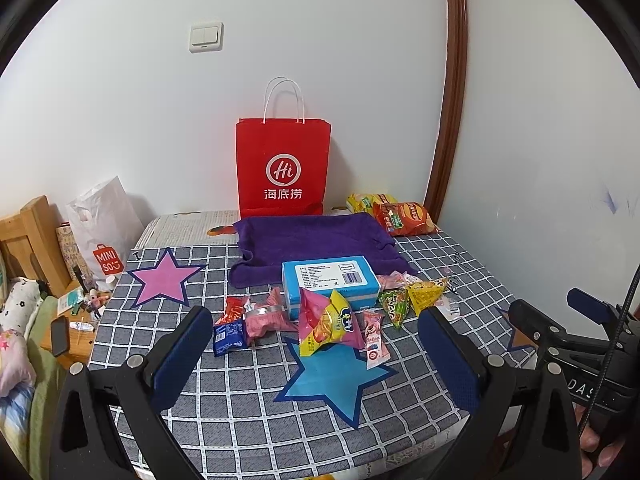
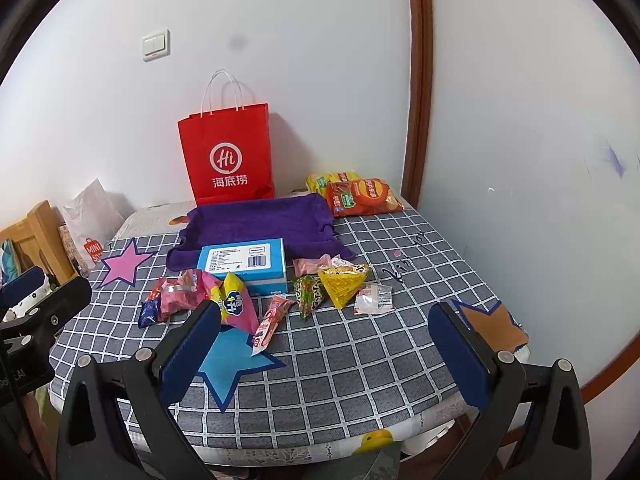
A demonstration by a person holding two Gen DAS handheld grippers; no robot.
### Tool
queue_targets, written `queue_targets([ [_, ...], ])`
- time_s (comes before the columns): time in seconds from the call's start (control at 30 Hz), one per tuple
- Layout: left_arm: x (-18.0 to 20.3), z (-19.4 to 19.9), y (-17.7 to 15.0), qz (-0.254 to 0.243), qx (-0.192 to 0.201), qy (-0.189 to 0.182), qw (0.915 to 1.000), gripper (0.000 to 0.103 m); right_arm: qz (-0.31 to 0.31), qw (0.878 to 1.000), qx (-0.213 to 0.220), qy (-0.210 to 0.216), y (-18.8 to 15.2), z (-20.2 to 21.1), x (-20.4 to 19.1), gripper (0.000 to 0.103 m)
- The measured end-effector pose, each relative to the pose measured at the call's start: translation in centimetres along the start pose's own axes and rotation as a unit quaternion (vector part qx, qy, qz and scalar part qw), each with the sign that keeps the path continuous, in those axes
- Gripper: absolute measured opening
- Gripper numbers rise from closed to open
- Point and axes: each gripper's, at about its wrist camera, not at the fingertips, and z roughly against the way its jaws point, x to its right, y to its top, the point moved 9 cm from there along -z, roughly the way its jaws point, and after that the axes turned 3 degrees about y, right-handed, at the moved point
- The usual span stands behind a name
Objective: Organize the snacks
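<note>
Both tools hang over the near edge of the table, and neither touches anything. The left gripper (image 1: 316, 354) has its blue-padded fingers spread wide with nothing between them, and so does the right gripper (image 2: 324, 346).

The snacks lie in a loose heap at the middle of the grey checked tablecloth (image 1: 420, 408). A light blue box (image 1: 330, 282) with a barcode label sits at the far side of the heap, its back edge resting on a purple towel (image 1: 312, 240). Leaning against the box's near side is a pink and yellow packet (image 1: 328, 324), its lower end over a blue paper star (image 1: 332, 380). To the left lie a pink packet (image 1: 266, 318), a small dark blue packet (image 1: 230, 336) and a small red packet (image 1: 234, 308), all crowded together. Just right of the pink and yellow one is a slim pink stick packet (image 1: 375, 340), then a green triangular packet (image 1: 394, 304) and a yellow triangular packet (image 1: 424, 294) touching each other.

Far off in the right corner, an orange crisp bag (image 1: 404, 218) overlaps a yellow crisp bag (image 1: 366, 200). A red paper bag (image 1: 283, 168) with white handles stands upright against the wall behind the towel. A pink paper star (image 1: 164, 278) lies at the left.
</note>
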Motion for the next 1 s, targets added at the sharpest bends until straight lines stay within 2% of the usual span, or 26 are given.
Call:
queue_targets([
  [1.0,-0.41,0.2,-0.19,0.002,0.001,-0.001,1.0,0.103,0.001,1.0,0.003,0.005,-0.2,0.1,-0.27,0.102],
])
